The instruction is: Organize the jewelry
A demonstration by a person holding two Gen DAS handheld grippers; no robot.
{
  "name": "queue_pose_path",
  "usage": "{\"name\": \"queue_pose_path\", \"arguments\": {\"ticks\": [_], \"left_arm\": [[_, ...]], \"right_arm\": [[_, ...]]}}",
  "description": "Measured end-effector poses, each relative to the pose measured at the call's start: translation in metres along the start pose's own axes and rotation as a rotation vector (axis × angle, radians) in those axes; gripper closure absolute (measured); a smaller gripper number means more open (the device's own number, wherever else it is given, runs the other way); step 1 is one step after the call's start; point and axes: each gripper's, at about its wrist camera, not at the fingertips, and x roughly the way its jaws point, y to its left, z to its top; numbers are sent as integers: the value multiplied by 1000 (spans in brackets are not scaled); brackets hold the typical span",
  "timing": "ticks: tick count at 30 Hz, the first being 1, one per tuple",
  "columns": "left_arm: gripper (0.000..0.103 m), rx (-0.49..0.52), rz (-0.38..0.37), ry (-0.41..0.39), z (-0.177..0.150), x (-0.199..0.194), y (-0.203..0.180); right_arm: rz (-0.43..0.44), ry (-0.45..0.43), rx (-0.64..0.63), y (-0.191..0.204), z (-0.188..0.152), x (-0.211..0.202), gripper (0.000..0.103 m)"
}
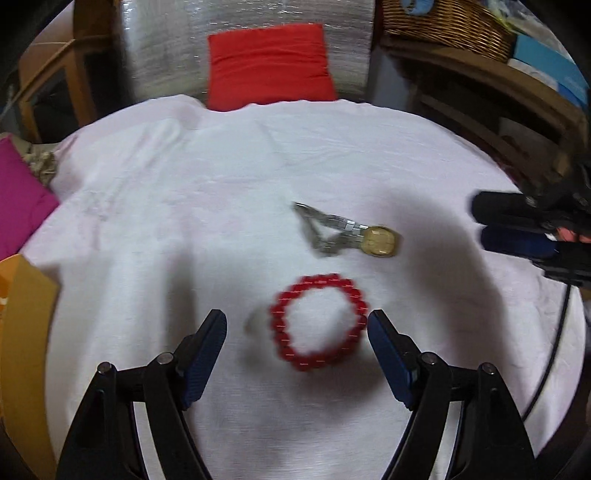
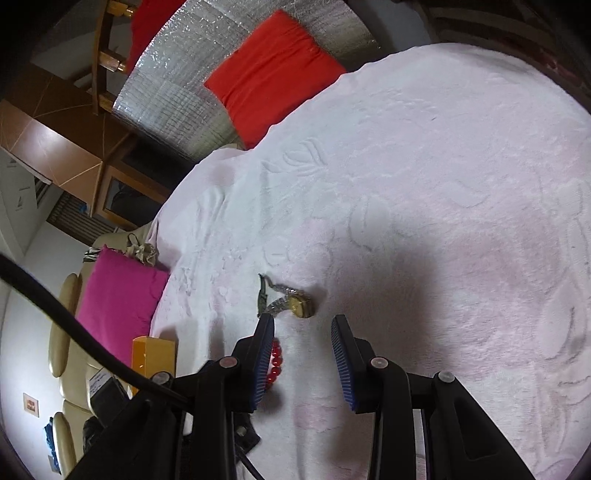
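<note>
A red bead bracelet (image 1: 319, 321) lies flat on the pale pink cloth (image 1: 147, 221). My left gripper (image 1: 295, 328) is open just above it, fingertips on either side and apart from the beads. Beyond it lies a wristwatch (image 1: 380, 240) with a gold face and a silver link band. At the right edge my right gripper (image 1: 478, 225) hovers near the watch. In the right wrist view the right gripper (image 2: 303, 328) is open and empty, just short of the watch (image 2: 299, 304). Its left finger hides most of the bracelet (image 2: 275, 363).
An orange box (image 1: 26, 295) stands at the cloth's left edge, with a magenta cushion (image 1: 18, 206) behind it. A red cushion (image 1: 269, 66) leans on silver foil at the back. A wicker basket (image 1: 443, 22) sits on shelves back right. A black cable (image 1: 554, 350) hangs at right.
</note>
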Motion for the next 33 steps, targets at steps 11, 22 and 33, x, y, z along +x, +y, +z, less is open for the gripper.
{"name": "queue_pose_path", "arguments": {"ticks": [11,22,33], "left_arm": [[58,9,-13,12,-4,11,1],[93,-35,-56,-24,-4,-9,22],[93,-76,-28,-41,-5,-24,50]], "right_arm": [[-10,9,-23,9,3,16,67],[-56,39,-109,26,15,51,67],[-84,57,-103,29,21,85,67]]}}
